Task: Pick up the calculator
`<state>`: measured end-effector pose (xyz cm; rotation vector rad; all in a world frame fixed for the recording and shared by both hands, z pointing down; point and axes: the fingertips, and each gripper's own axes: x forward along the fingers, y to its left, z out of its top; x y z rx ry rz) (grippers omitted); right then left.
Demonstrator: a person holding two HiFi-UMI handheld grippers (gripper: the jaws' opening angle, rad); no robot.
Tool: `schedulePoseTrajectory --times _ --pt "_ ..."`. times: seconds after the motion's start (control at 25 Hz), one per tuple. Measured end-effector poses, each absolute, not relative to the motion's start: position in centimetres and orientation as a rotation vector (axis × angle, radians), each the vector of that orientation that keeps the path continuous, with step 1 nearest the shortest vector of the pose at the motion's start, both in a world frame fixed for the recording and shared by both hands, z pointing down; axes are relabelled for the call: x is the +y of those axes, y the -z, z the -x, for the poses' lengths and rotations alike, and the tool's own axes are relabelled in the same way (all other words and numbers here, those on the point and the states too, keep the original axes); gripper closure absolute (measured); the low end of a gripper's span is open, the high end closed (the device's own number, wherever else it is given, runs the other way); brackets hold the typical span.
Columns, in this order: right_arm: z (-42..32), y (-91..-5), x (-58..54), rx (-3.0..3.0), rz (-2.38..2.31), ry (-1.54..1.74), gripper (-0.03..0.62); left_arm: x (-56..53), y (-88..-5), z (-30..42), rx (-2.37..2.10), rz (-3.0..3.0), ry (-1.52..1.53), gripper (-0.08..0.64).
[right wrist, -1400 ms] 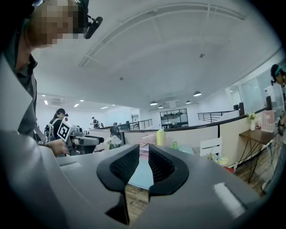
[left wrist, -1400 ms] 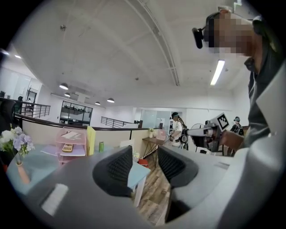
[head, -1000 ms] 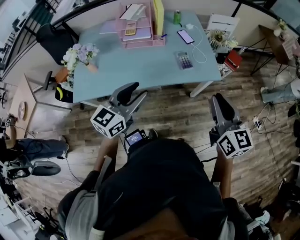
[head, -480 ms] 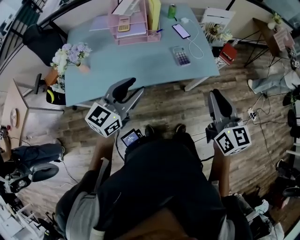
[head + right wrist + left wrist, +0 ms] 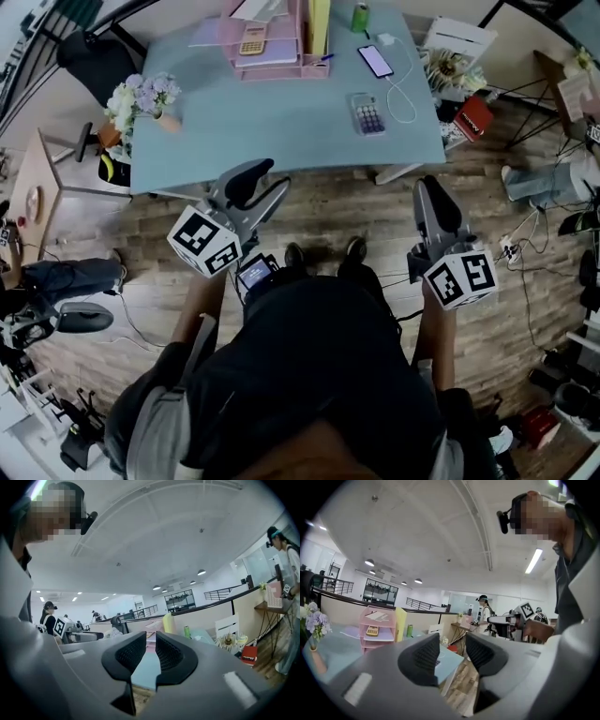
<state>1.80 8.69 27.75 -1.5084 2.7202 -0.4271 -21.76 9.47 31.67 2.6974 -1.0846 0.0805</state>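
A grey calculator [image 5: 367, 115] with coloured keys lies flat on the light blue table [image 5: 272, 122], toward its right front. A second, yellow calculator [image 5: 252, 40] sits in the pink paper tray [image 5: 281, 67] at the back, and shows in the left gripper view as the yellow calculator [image 5: 371, 630]. My left gripper [image 5: 261, 183] hovers over the floor just before the table's front edge, open and empty [image 5: 452, 651]. My right gripper [image 5: 429, 192] is off the table's right front corner; its pads leave only a thin slit and hold nothing [image 5: 151, 651].
A phone [image 5: 378, 60] on a white cable lies behind the grey calculator, with a green can [image 5: 361, 16] further back. A flower vase [image 5: 141, 97] stands at the table's left edge. A red box [image 5: 472, 117] and clutter sit on the floor to the right. Other people [image 5: 483, 613] stand beyond.
The head view has shifted, so the table sits a little higher in it and the person's shoes now show. Both grippers stay short of the table and hold nothing.
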Motion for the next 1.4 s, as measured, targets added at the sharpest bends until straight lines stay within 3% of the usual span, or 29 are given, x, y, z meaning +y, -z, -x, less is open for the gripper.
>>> schedulePoseTrajectory --times 0.6,1.4 --pt "-9.8 -27.7 3.5 2.824 1.274 0.428 0.546 7.6 -29.8 14.0 -1.301 -2.637 -0.119 0.344" --pt "-14.7 -28.3 1.6 2.807 1.221 0.45 0.546 6.5 -29.3 9.0 -1.363 -2.616 -0.162 0.345"
